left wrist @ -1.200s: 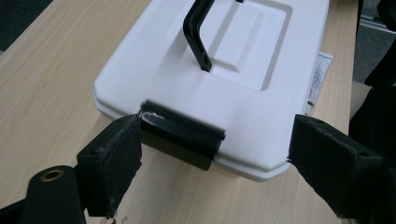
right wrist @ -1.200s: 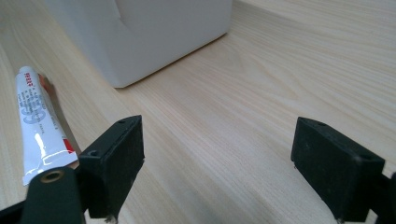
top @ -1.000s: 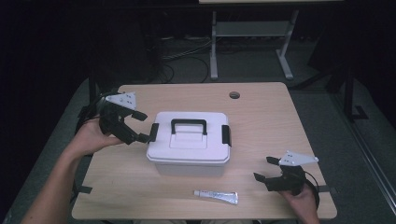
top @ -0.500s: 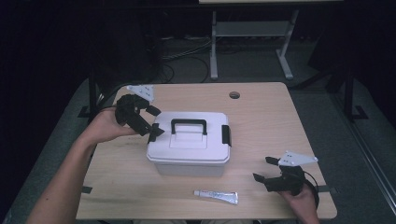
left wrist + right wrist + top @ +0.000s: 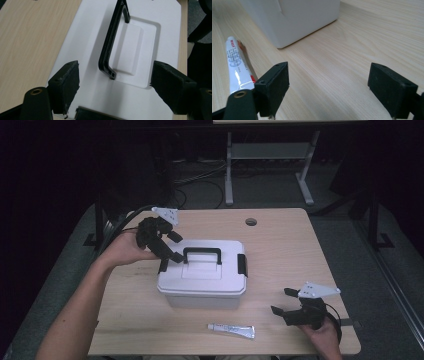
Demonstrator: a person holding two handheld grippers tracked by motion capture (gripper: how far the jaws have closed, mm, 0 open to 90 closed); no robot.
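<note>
Over the box's 9 o'clock end: left gripper [image 5: 167, 251] w/ jaws apart, nothing between them.
White lidded box [image 5: 202, 279] sits mid-table [image 5: 280, 250]; its black handle [image 5: 110, 42] stands upright on the lid, just ahead of the left gripper's pads [image 5: 65, 85], which have just been closing a bit but touch nothing. Right gripper [image 5: 285, 304] rests at approx 4 o'clock of the box, well apart from it, jaws released & empty. Small tube [image 5: 231, 330] lies flat at the box's 6 o'clock, near the table's front edge, just beside the right gripper's one pad [image 5: 273, 86].
</note>
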